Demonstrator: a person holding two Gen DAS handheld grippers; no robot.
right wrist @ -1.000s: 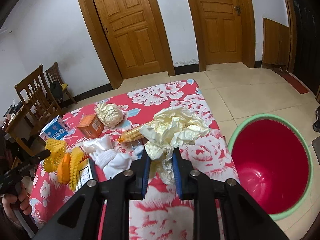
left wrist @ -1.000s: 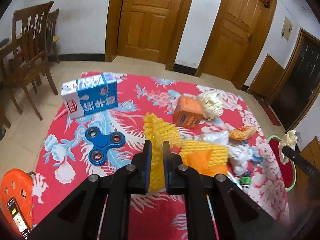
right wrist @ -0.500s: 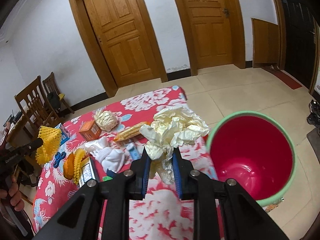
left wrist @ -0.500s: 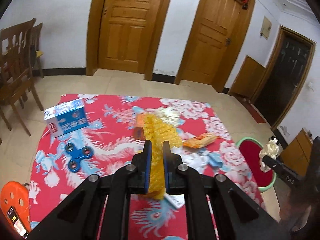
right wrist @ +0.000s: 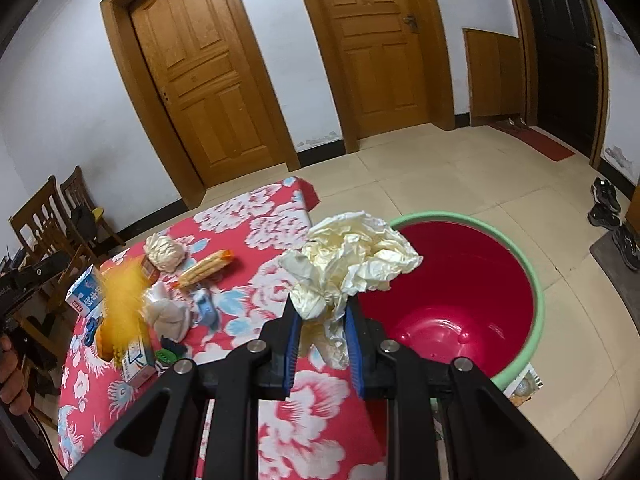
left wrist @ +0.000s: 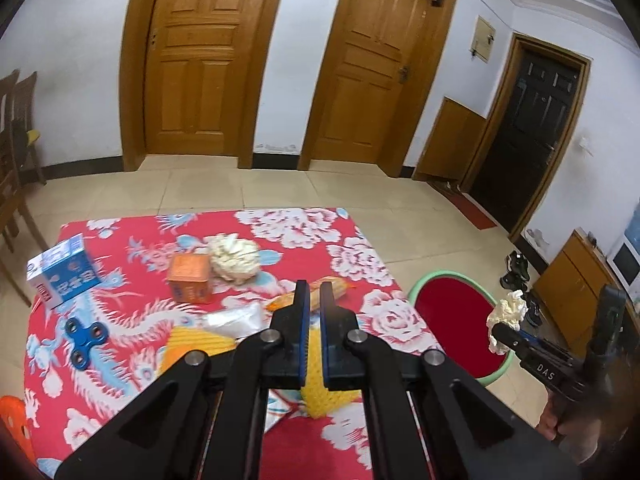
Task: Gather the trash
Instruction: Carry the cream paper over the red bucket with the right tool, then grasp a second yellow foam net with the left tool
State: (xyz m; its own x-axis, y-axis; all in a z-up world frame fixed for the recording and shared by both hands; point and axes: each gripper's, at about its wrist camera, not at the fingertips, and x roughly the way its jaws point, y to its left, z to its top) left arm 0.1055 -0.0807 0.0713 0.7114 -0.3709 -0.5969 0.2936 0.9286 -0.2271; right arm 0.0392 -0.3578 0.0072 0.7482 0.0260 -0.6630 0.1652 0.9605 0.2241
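My left gripper [left wrist: 314,292] is shut on a yellow foam net [left wrist: 318,396] that hangs down below the fingers, above the red flowered table [left wrist: 312,232]. My right gripper [right wrist: 322,304] is shut on a crumpled cream paper wad [right wrist: 352,256] and holds it at the near rim of the red bin with a green rim [right wrist: 536,292]. In the left wrist view the bin [left wrist: 456,312] stands on the floor to the right of the table, with the right gripper [left wrist: 500,330] and its paper wad [left wrist: 506,314] over it.
On the table lie a blue milk carton [left wrist: 64,276], an orange box [left wrist: 190,278], a crumpled paper ball [left wrist: 236,258], a blue fidget spinner [left wrist: 86,338], a snack wrapper [right wrist: 206,266], white tissue [right wrist: 168,316] and a second yellow net [left wrist: 200,342]. Wooden chairs [right wrist: 52,220] stand at the left. Shoes [right wrist: 608,204] lie on the floor.
My left gripper has lifted and tilted up, and the yellow net now hangs below its fingers. My right gripper has carried the paper wad closer to the red bin.
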